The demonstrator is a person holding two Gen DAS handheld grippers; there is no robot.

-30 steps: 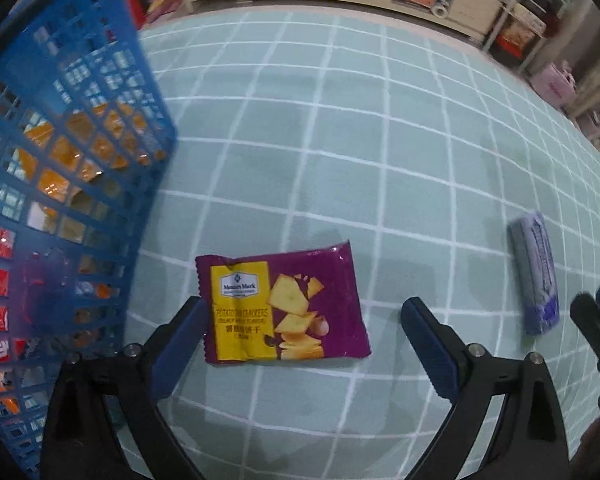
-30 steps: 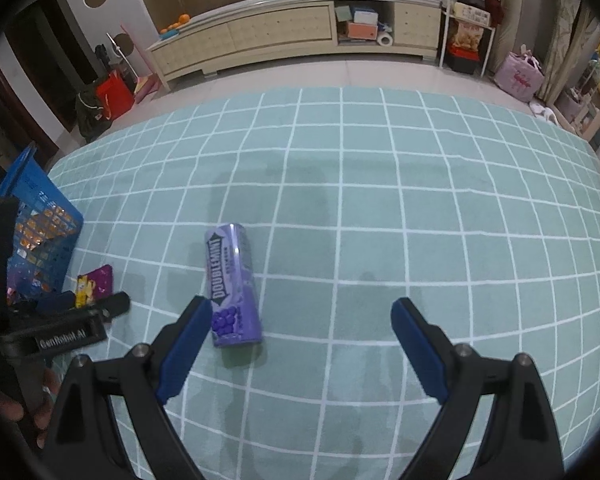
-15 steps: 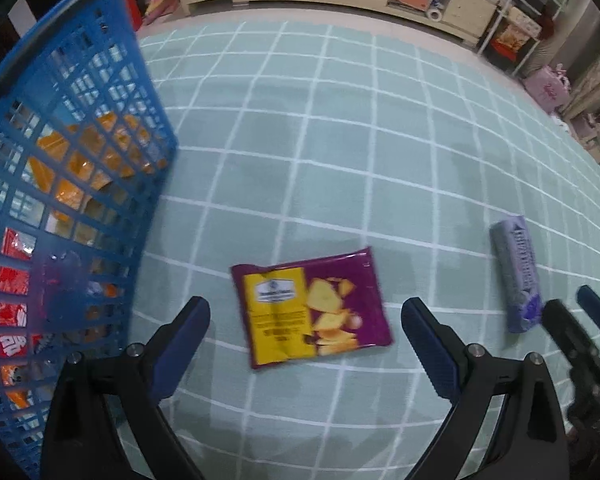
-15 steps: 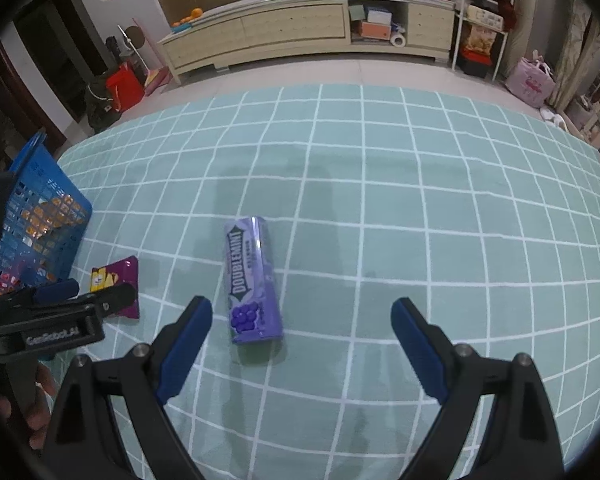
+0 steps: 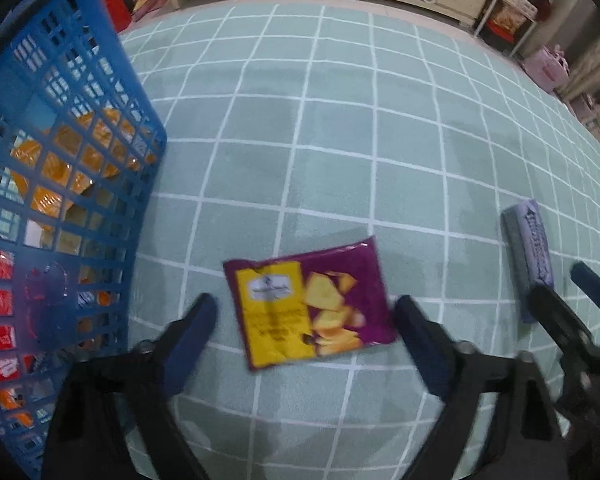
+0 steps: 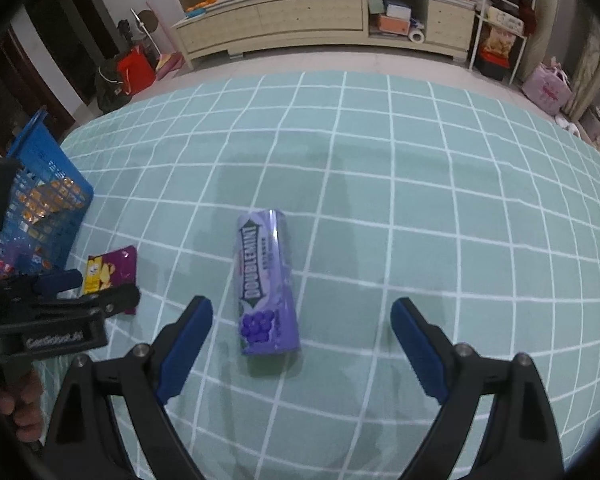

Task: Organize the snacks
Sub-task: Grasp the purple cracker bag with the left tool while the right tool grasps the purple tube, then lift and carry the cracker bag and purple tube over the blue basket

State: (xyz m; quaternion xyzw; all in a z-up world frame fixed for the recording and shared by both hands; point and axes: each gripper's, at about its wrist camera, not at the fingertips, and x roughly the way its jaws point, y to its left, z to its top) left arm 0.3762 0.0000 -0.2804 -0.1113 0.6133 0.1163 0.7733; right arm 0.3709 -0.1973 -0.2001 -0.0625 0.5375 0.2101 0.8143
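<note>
A purple and yellow cracker packet [image 5: 308, 308] lies flat on the green checked rug [image 5: 340, 140], just right of the blue basket [image 5: 112, 92]. My left gripper [image 5: 304, 312] points down over the packet. Its jaws are closing, the packet lies between them, and the pads stand clear of its edges. A purple Doublemint gum pack [image 6: 266, 280] lies lengthwise on the rug. My right gripper [image 6: 302, 308] is open above its near end, with the pack closer to the left finger. The gum pack [image 5: 530, 256] also shows at the right of the left wrist view.
The basket [image 6: 40, 200] holds several orange and red snack packs. A long low cabinet [image 6: 300, 20] and shelves run along the far wall past the rug's edge. A red bag [image 6: 134, 68] and a pink bag [image 6: 546, 90] sit on the floor there. A hand [image 6: 24, 400] holds the left gripper.
The cracker packet has slid from left of centre to between the left fingers, which have narrowed. The gum pack now sits between the right fingers instead of by the left one.
</note>
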